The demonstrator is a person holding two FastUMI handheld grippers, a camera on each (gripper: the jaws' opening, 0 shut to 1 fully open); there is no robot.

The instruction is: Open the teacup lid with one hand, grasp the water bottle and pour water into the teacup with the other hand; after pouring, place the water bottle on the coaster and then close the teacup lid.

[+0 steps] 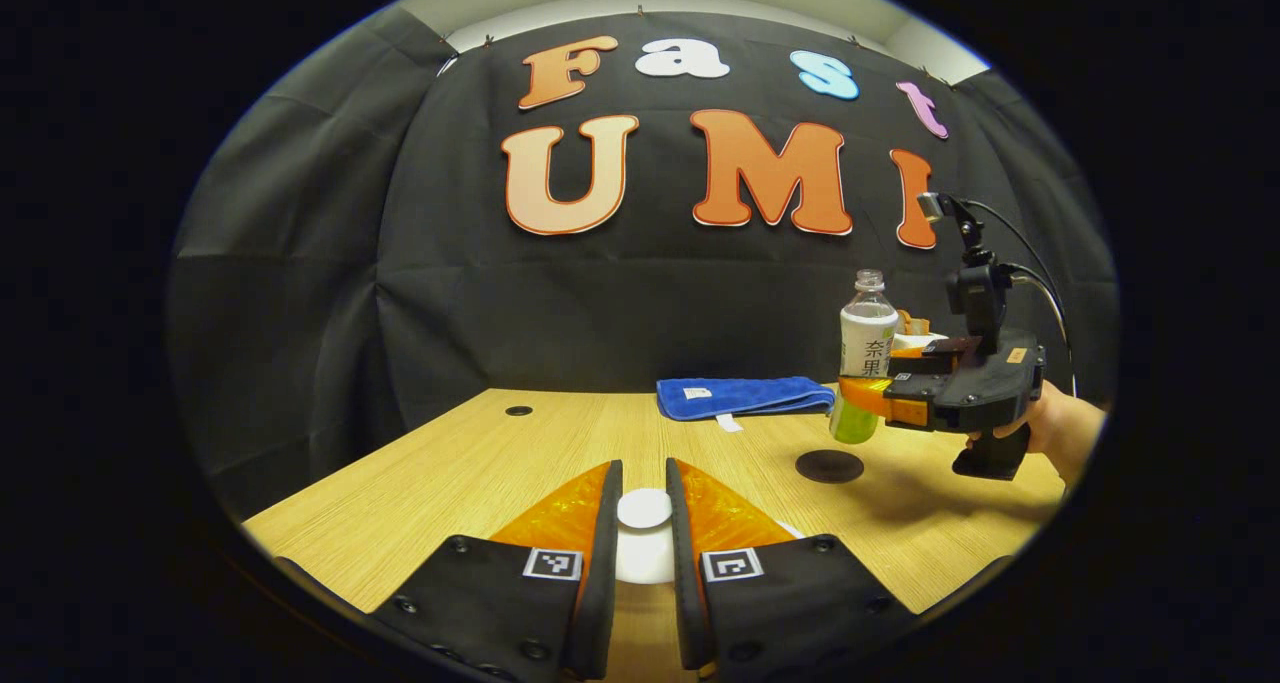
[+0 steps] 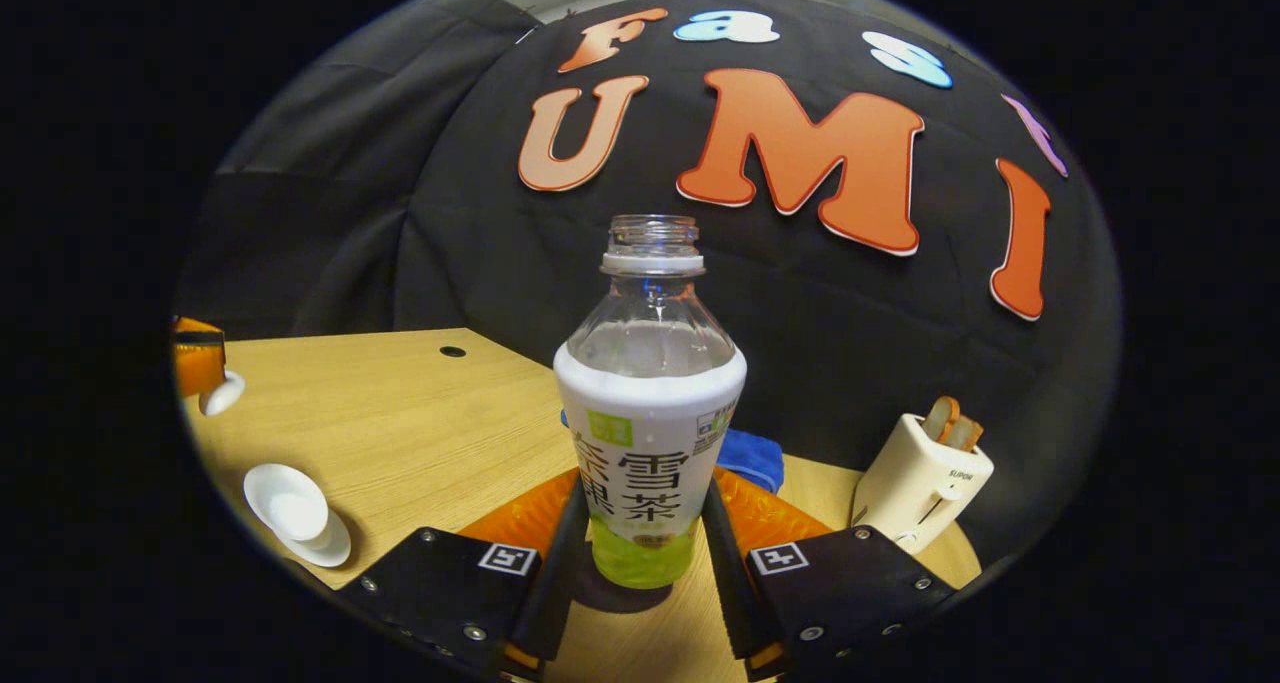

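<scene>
Two grippers are engaged at this moment. In the left gripper view, the left gripper [image 1: 644,533] has its fingers closed against the knob of the teacup lid [image 1: 644,511], which it holds clear of the tabletop [image 1: 480,463]. In the right gripper view, the right gripper [image 2: 645,533] is clamped on the lower body of the water bottle [image 2: 650,403]; the bottle is upright, uncapped and partly filled. The left gripper view shows the bottle raised above the coaster [image 1: 829,466], a dark disc near the right edge of the tabletop.

The teacup [image 2: 290,513] stands open on its saucer near the left edge. A blue cloth [image 1: 745,397] lies along the far edge, and a toaster [image 2: 920,483] sits at the far right corner.

Judged step: lid removed, bottle grasped, pouring not yet begun. The next move calls for carrying the bottle across to the teacup, positioning the mouth above the cup opening, and tilting gradually. The lid must be kept out of the pour path.
</scene>
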